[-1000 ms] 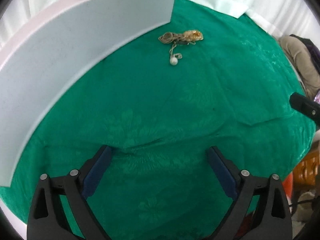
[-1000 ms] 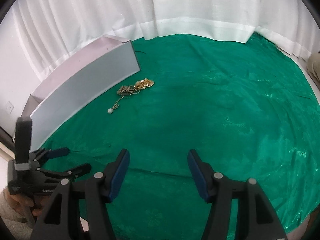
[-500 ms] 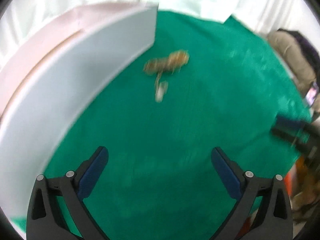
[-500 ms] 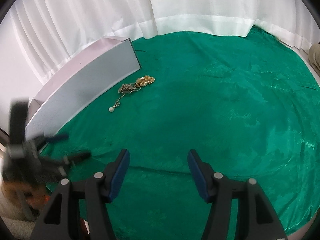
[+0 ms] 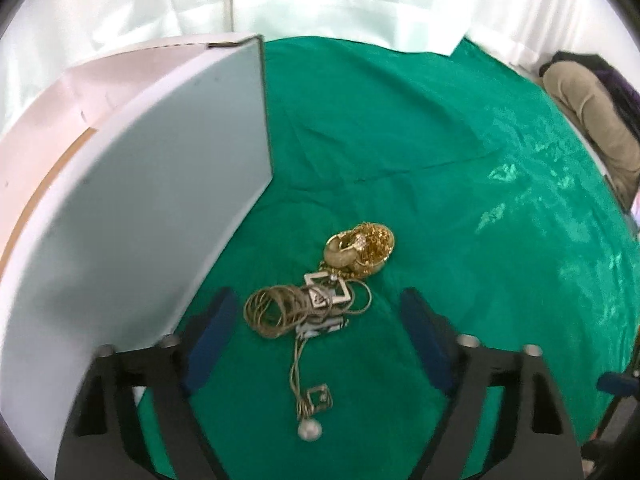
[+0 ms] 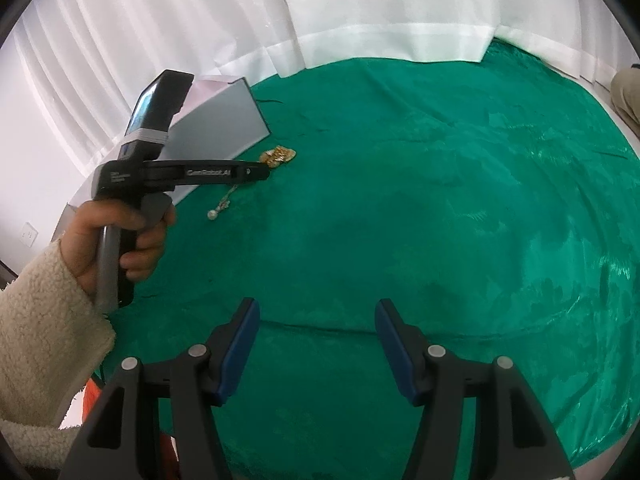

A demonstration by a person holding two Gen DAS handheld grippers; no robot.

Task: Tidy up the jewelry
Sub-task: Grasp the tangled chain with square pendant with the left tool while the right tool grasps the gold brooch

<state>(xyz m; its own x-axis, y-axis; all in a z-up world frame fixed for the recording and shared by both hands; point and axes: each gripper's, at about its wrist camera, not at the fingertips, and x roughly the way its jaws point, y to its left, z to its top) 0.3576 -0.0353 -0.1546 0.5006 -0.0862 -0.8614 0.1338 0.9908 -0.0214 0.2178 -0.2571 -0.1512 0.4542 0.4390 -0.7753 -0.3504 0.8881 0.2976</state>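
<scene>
The left tool (image 5: 316, 332) hangs over a tangle of jewelry (image 5: 320, 300) on the green-covered desk (image 5: 460, 208). Its jaws have just been closing, yet they stand apart, with the tangle lying between the blue pads (image 5: 208, 340) and touching neither. Nearest the tool's base lies a pearl (image 5: 309, 430) on a thin chain, with a small square pendant (image 5: 320, 398) just ahead of it. Midway between the pads sits a coil of dull gold bangles (image 5: 272, 310), caught up with a square silver frame (image 5: 326, 292). Beyond the fingertips rests a heap of bright gold pieces (image 5: 362, 250). To the tool's left, close beside its left pad, stands a white box (image 5: 140, 220) with its lid raised.

The right tool (image 6: 318, 340) is open and empty over bare green cloth, well back from the jewelry. Ahead of it and to its left, a hand (image 6: 120, 240) in a cream fleece sleeve (image 6: 44, 320) grips the left tool's handle. White curtains (image 6: 360, 8) hang behind the desk.
</scene>
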